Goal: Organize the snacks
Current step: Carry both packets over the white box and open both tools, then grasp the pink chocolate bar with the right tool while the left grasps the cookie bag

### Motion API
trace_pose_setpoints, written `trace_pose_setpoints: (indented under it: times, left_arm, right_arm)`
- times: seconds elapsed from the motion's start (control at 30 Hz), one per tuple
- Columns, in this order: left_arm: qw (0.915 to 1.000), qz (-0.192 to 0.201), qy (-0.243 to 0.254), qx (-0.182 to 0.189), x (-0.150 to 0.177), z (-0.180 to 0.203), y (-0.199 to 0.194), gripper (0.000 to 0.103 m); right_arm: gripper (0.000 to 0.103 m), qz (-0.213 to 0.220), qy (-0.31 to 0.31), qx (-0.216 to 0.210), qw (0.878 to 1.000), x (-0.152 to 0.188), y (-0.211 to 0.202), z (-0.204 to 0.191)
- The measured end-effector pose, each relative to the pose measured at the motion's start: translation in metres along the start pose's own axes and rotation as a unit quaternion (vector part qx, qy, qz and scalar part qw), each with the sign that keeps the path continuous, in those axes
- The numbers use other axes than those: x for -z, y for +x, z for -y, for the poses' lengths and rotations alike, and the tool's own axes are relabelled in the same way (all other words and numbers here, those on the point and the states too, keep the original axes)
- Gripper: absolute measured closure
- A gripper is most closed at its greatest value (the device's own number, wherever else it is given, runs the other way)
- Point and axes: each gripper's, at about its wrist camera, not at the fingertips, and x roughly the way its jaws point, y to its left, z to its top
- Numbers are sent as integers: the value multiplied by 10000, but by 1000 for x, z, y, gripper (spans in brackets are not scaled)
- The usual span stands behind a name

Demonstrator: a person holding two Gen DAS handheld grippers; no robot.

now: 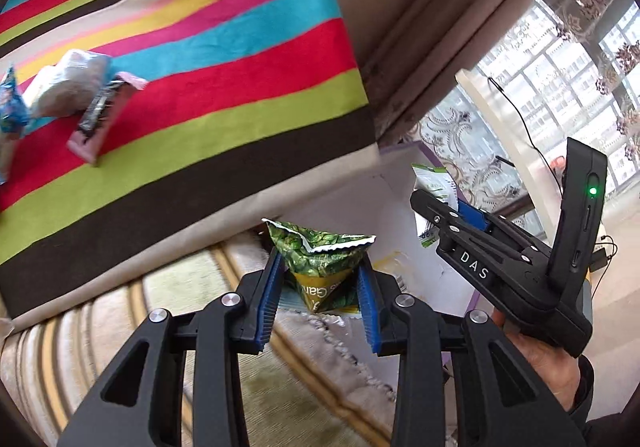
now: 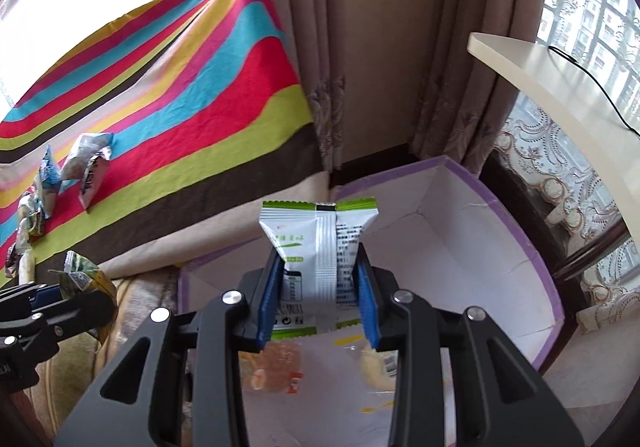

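Note:
My left gripper [image 1: 320, 287] is shut on a green leafy-print snack packet [image 1: 320, 251], held over the carpet beside the box. My right gripper [image 2: 318, 287] is shut on a white and green snack packet [image 2: 316, 243] above the open white box with purple edges [image 2: 500, 207]. In the left wrist view the right gripper [image 1: 430, 203] shows at the right with its white and green packet [image 1: 434, 179]; in the right wrist view the left gripper [image 2: 56, 293] shows at the lower left with the green packet [image 2: 86, 277]. Several snack packets [image 1: 80, 95] lie on the striped cloth [image 1: 208, 59].
Two snack packets [image 2: 276, 365] lie on the box floor. Beige curtains [image 2: 380, 47] hang behind the box. A cream tabletop [image 2: 560, 79] with a black cable juts in at the right. Patterned carpet [image 1: 120, 327] lies under the left gripper. More snacks [image 2: 52, 175] sit on the striped cloth [image 2: 200, 87].

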Motion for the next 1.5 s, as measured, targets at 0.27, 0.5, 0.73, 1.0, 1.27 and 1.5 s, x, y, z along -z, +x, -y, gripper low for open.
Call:
trace_pose_setpoints:
  times: [0.27, 0.5, 0.73, 1.0, 1.27, 1.5]
  left_arm:
    - [9996, -249, 110, -22, -6, 20, 29, 70]
    - [9995, -302, 68, -36, -11, 27, 41, 47]
    - [9999, -108, 21, -130, -9, 22, 29, 36]
    - [9955, 463, -9, -826, -5, -2, -12, 30]
    - [9753, 1170, -226, -1859, 11, -48, -75, 29]
    - [9618, 1311, -1023, -2176, 38, -112, -119, 27]
  right_arm:
    - [68, -27, 248, 77, 9997, 6, 7, 30]
    - [37, -119, 370, 89, 9992, 8, 18, 41]
    - [26, -71, 348, 24, 9994, 7, 15, 33]
    - [25, 19, 325, -254, 9991, 2, 2, 2]
    - [25, -11, 116, -674, 9977, -10, -4, -54]
    - [25, -109, -337, -844, 9958, -11, -6, -106]
